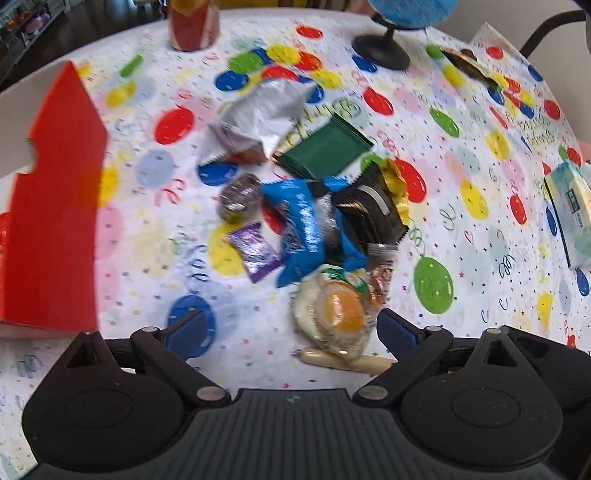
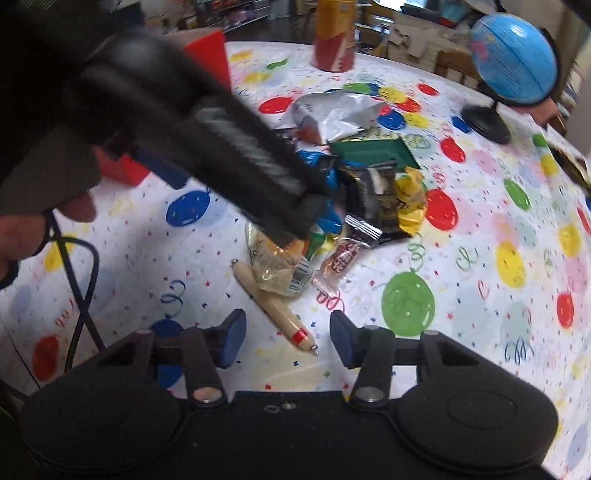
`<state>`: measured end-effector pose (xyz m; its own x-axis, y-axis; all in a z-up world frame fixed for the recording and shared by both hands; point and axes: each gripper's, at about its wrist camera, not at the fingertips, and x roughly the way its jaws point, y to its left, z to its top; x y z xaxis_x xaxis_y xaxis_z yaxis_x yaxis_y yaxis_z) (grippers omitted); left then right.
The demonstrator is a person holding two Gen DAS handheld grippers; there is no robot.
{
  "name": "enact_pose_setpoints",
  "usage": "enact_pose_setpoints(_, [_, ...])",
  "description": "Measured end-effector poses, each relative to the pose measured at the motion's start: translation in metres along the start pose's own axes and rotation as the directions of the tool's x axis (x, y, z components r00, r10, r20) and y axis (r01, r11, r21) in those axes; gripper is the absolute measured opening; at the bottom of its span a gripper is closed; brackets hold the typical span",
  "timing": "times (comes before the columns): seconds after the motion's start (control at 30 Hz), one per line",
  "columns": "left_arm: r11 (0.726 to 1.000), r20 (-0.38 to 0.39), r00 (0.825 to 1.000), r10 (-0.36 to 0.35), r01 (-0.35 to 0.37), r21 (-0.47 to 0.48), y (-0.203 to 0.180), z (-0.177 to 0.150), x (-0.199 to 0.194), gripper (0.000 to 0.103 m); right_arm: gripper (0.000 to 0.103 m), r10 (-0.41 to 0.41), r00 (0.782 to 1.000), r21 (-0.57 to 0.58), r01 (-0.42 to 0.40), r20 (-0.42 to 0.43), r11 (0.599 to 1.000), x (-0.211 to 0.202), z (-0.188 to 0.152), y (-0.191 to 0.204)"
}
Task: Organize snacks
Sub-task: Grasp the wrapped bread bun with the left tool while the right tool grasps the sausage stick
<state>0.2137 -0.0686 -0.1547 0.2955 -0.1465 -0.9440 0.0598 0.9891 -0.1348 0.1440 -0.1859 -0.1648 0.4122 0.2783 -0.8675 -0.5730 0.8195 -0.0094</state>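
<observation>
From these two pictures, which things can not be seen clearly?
- Red box, left wrist view: cut by the left edge; its inside is not shown.
- Blue packet, right wrist view: mostly hidden by the left tongs.
- Globe, left wrist view: cut by the top edge.
- Packet print, both views: too blurred to read.

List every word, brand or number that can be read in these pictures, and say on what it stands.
No text can be read with certainty.
Green script printed on the tablecloth: too blurred.
White lettering on the blue wrapper: blurred.
Letters on the small brown candy: too small.
Dark label on the tissue pack: unreadable.
</observation>
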Motion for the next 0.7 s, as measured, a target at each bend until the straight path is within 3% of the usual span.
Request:
enact_pose_setpoints(0.13, [1.000,-0.030,1.000,-0.007,0.007,-0.001,-0.005,0.003,0.012,0.099,0.037,-0.011,1.000,-0.053,0.011,-0.006,0.999,0.008,-0.001,0.003])
enact_pose_setpoints(0.37, [1.000,-0.076,0.997,-0.027,0.026,-0.014,-0.007,0.004,0.028,0.087,0.032,-0.010,1.000,-0.102,0.010,-0.002,0.995,0.016,0.002,0.007])
enact_pose_setpoints(0.5, [0.999,-0.091,0.995,-0.047,0.046,-0.010,-0.009,0.003,0.031,0.078,0.031,0.011,1.000,-0.110,-0.012,-0.004,0.994,0.017,0.004,0.008])
enact_pose_setpoints(0.7, [0.998,-0.096,0.993,-0.064,0.065,0.003,-0.010,0.003,0.032,0.060,0.016,0.042,0.999,-0.112,-0.044,-0.022,0.993,0.017,0.006,0.008])
